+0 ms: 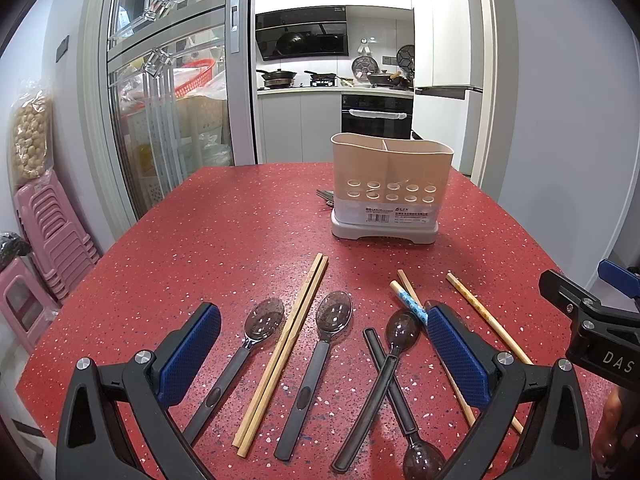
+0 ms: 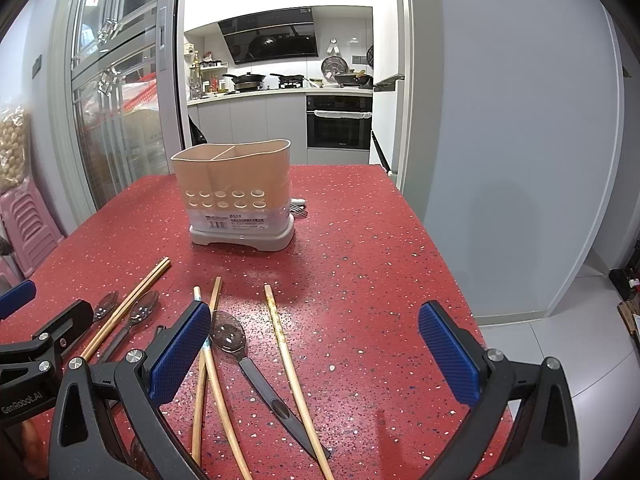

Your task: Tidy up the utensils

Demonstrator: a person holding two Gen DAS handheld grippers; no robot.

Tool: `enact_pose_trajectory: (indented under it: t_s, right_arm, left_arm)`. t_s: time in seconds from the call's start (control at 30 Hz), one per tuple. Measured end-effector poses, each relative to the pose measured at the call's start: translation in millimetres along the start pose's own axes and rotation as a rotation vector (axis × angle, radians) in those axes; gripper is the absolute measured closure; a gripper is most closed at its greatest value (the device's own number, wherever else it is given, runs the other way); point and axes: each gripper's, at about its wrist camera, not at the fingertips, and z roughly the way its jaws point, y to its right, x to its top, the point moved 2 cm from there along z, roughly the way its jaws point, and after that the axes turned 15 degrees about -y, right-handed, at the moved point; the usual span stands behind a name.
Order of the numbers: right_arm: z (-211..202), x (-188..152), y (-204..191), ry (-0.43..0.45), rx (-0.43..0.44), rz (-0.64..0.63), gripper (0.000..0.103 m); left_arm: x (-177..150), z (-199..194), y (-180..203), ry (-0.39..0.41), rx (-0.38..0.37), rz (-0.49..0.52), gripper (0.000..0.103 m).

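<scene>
A beige two-compartment utensil holder (image 1: 391,188) stands upright on the red table (image 1: 240,220); it also shows in the right wrist view (image 2: 238,196). Several dark-handled spoons (image 1: 320,356) and wooden chopsticks (image 1: 286,354) lie flat on the near part of the table. My left gripper (image 1: 320,352) is open above the spoons and a chopstick pair, holding nothing. My right gripper (image 2: 316,354) is open above a spoon (image 2: 256,368) and loose chopsticks (image 2: 288,364), holding nothing. The right gripper's body shows at the left wrist view's right edge (image 1: 592,320).
A fork (image 1: 325,197) lies partly hidden behind the holder, also seen in the right wrist view (image 2: 299,209). Pink stools (image 1: 48,240) stand left of the table. The table's right edge (image 2: 452,264) drops to a tiled floor. A kitchen lies beyond the doorway.
</scene>
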Motion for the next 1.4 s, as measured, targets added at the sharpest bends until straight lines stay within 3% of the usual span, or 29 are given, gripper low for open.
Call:
enact_pose_trajectory:
  t_s: [1.4]
  right_arm:
    - [4.8,-5.5,-6.4,-0.024,0.017,-0.002,0.000]
  left_arm:
    - [2.4,0.7,0.4,-0.012,0.008,0.003,0.000]
